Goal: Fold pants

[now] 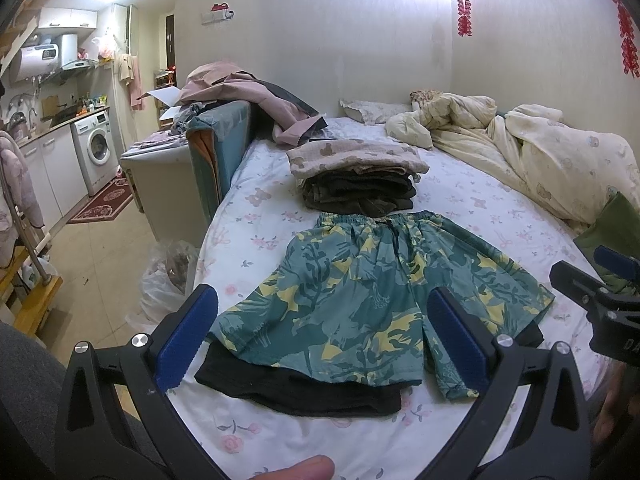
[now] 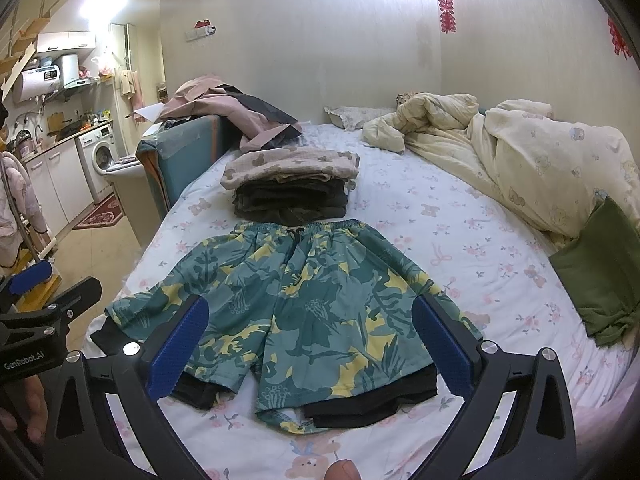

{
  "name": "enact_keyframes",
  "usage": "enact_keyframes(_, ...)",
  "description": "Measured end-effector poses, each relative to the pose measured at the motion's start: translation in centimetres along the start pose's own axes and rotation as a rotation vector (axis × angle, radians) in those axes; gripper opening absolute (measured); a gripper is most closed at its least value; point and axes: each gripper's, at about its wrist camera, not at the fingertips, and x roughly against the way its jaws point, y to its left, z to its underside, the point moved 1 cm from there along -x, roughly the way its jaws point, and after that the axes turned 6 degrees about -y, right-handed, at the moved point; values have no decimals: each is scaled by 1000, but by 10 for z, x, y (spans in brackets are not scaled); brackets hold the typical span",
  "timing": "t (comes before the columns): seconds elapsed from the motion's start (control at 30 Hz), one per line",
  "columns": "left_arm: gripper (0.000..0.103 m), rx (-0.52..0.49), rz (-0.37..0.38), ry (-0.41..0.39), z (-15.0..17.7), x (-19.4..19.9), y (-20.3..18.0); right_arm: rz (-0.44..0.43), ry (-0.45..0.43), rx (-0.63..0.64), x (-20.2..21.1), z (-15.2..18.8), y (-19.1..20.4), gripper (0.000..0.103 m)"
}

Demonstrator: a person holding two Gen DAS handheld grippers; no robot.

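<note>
I hold my left gripper [image 1: 320,336] and right gripper [image 2: 310,344] wide above the flat leaf-print shorts [image 2: 292,300] on black shorts [image 2: 360,408].

I see the shorts [image 2: 296,300] lying flat on the bed [image 2: 460,240], on top of a second garment [image 2: 360,408]. Just behind their waistband sits a folded stack [image 2: 292,184]. The quilt [image 2: 520,160] lies to the right, a cloth [image 2: 600,272] before it.
</note>
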Motion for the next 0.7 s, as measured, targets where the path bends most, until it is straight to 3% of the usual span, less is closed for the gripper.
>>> enact_keyframes(0.7, 103, -3, -2, -4, 1, 1, -2, 0, 2, 2, -1, 2, 1, 103)
